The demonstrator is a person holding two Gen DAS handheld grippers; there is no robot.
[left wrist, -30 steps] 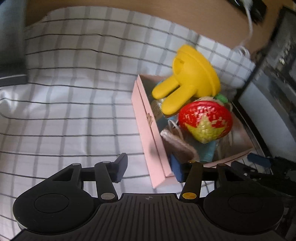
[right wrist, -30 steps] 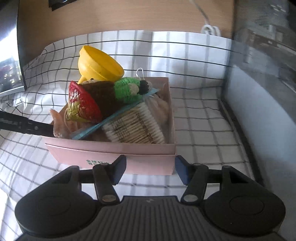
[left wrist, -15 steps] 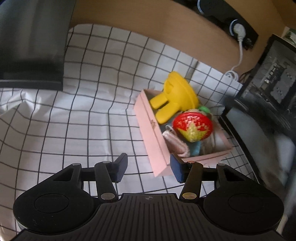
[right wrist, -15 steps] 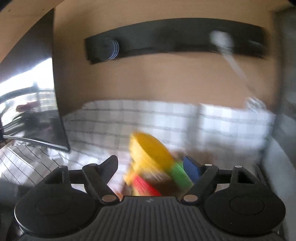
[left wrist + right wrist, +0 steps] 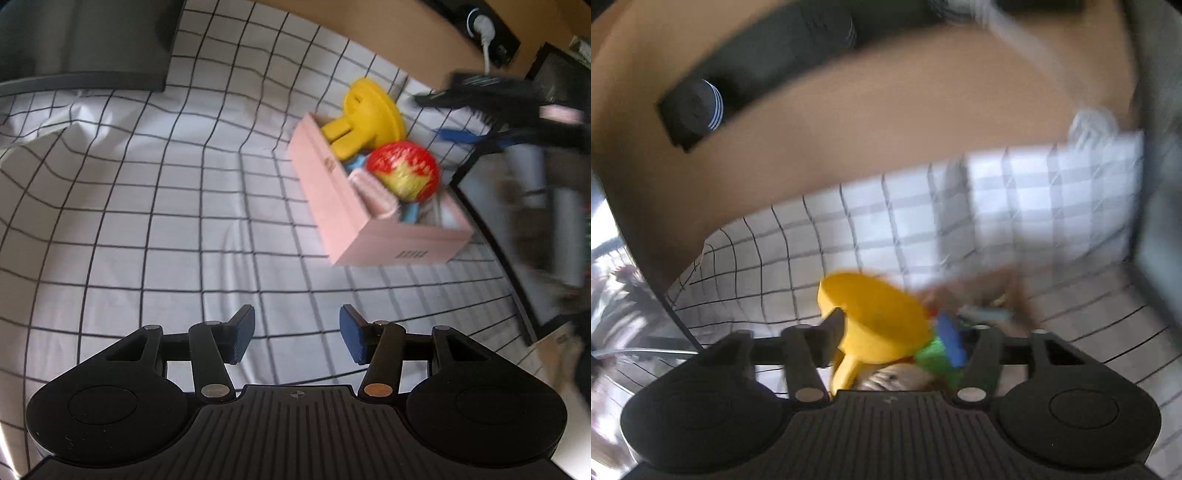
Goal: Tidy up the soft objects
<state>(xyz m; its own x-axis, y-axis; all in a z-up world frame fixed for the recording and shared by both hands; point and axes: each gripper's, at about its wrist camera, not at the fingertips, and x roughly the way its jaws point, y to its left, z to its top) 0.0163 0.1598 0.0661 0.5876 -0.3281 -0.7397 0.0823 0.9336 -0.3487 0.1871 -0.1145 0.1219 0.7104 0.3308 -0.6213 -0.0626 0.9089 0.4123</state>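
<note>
**Pink box packed; both claws clear of it**

My left claw (image 5: 297,339) hovers over the checked cloth (image 5: 147,221), white fabric with thin black grid lines, creased in soft folds. Its ribbed blue pads (image 5: 242,334) stand apart with only cloth between them; it grips nothing.

The pink box (image 5: 388,240), a matte cardboard tray with straight walls, lies on the cloth ahead and to the right, well apart from this claw. Heaped inside it: a smooth yellow rubbery toy (image 5: 369,114) with a round dome and stubby prongs, a woven red-and-yellow strawberry (image 5: 406,171) with a glossy basket-weave skin, and a fuzzy pink roll (image 5: 373,192) against the near wall.

My right claw (image 5: 894,339) shows in a blurred view. Its jaws are closing, but the pads touch nothing that I can make out. The yellow toy and a green fuzzy piece (image 5: 938,356) appear between the fingers, lower down in the box, not held.

A dark flat panel (image 5: 85,40) rests at the cloth's far left edge.
</note>
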